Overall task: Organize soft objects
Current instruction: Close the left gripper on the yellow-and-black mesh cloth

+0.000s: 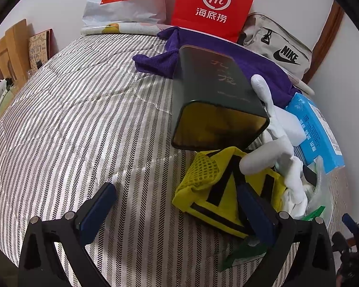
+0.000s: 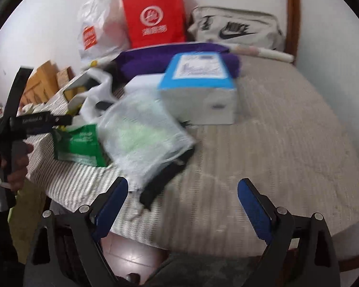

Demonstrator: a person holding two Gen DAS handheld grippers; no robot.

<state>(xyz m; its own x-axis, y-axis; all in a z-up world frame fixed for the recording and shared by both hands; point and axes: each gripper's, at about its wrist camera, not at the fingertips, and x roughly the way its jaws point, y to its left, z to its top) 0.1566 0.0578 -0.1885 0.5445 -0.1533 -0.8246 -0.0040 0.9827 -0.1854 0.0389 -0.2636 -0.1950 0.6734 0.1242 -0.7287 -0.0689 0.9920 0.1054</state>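
I see both tools spread wide: left tool (image 1: 177,205) over the yellow mesh pouch (image 1: 217,186) (crumpled beside white gloves (image 1: 277,143)) on the striped bed (image 1: 83,119); right tool (image 2: 183,203) grips nothing.

Lighting: even, soft indoor light, moderately bright; shadows faint. Left wrist view: sharp throughout; stripes of the bedcover (image 1: 83,119) crisp; dull sheen on the dark tin (image 1: 215,91); barrel distortion bends the wall line at 12 o'clock; black vignette in the corners at 10 and 2 o'clock. Right wrist view: motion blur overall; blue box (image 2: 198,81) and clear bag (image 2: 143,129) smeared; floor glare patch at 6 o'clock; corners dark.
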